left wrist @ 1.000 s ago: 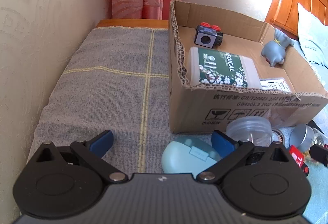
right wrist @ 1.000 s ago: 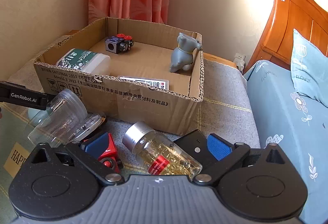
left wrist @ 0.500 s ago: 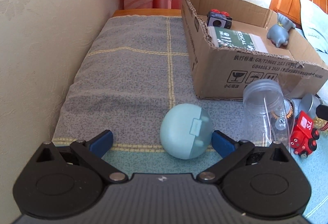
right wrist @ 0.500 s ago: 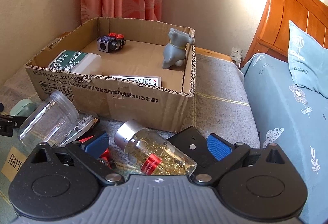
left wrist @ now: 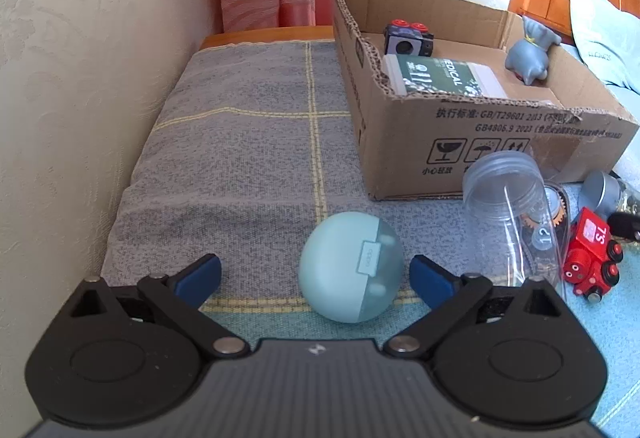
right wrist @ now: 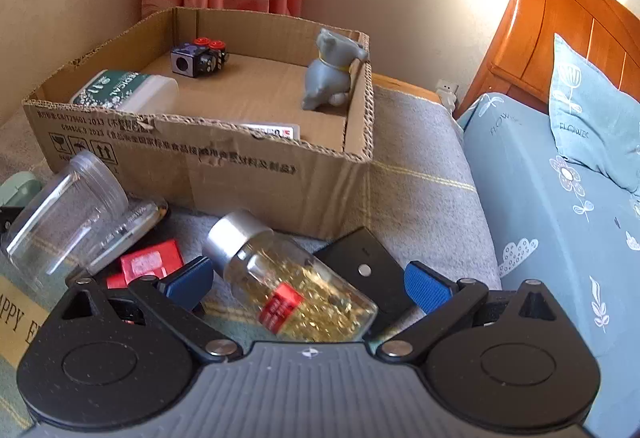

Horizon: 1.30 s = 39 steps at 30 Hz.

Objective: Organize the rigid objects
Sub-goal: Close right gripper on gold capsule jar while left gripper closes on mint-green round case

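Two handheld grippers are facing a grey checked cloth [left wrist: 256,141] beside a wall, each with two blue-padded fingers spread wide and holding nothing.

The left gripper [left wrist: 316,276] is framing one round pale-teal case [left wrist: 350,274], which is lying on the cloth between the fingers, closer to the right pad and not touching either. The case is smooth and egg-shaped, with a lighter translucent lid section and a small label tab across the seam.

The right gripper [right wrist: 308,284] is hanging over one clear bottle [right wrist: 292,284] lying on its side; it is full of golden capsules, capped in silver and banded with a red label. The pads are standing apart from it on both sides.

One open cardboard box [right wrist: 224,177] is sitting on the cloth, printed with black text and handling symbols. Four things are resting inside: one white bottle [right wrist: 128,93] with a green floral label, one black cube toy [right wrist: 196,57] with two red knobs, one grey animal figurine [right wrist: 330,71] leaning against the box wall, and one flat white card or pack [right wrist: 272,129] (only its edge is showing).

Outside the box, one empty clear plastic jar [left wrist: 508,197] is lying tipped, one red toy train [left wrist: 592,258] is sitting just beside it, and one black flat device [right wrist: 362,262] is lying under the capsule bottle.
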Each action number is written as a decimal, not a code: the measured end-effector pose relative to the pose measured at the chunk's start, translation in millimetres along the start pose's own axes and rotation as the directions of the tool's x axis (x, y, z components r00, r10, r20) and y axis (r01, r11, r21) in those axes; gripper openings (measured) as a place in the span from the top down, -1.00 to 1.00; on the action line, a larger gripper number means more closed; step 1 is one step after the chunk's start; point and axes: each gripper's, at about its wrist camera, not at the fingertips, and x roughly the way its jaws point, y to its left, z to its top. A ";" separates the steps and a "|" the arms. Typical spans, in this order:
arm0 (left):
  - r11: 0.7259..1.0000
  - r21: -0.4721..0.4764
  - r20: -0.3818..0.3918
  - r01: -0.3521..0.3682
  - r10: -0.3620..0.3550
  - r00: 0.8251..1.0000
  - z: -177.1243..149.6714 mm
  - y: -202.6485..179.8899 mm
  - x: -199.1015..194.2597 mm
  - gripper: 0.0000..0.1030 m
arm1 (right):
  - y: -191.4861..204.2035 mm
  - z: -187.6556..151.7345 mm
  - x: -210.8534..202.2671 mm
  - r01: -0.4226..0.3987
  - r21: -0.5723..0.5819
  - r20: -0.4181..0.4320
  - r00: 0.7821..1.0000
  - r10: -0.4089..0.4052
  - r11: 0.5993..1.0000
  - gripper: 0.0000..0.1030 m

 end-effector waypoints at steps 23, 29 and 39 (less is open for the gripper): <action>0.998 0.030 0.032 0.057 -0.058 0.998 2.6 -3.2 -13.7 -0.73 | 5.6 24.9 16.4 -0.201 0.160 -0.073 0.974 0.215 0.966 -1.00; 0.996 0.060 0.029 0.070 -0.072 0.997 3.4 -3.0 -12.5 -0.39 | 11.5 23.0 22.4 -0.153 0.127 -0.095 0.982 0.166 0.980 -1.00; 0.989 0.096 0.016 0.112 -0.114 0.993 -0.4 -5.6 -7.6 -0.17 | 13.0 21.2 20.0 -0.132 0.119 -0.097 0.985 0.144 0.984 -1.00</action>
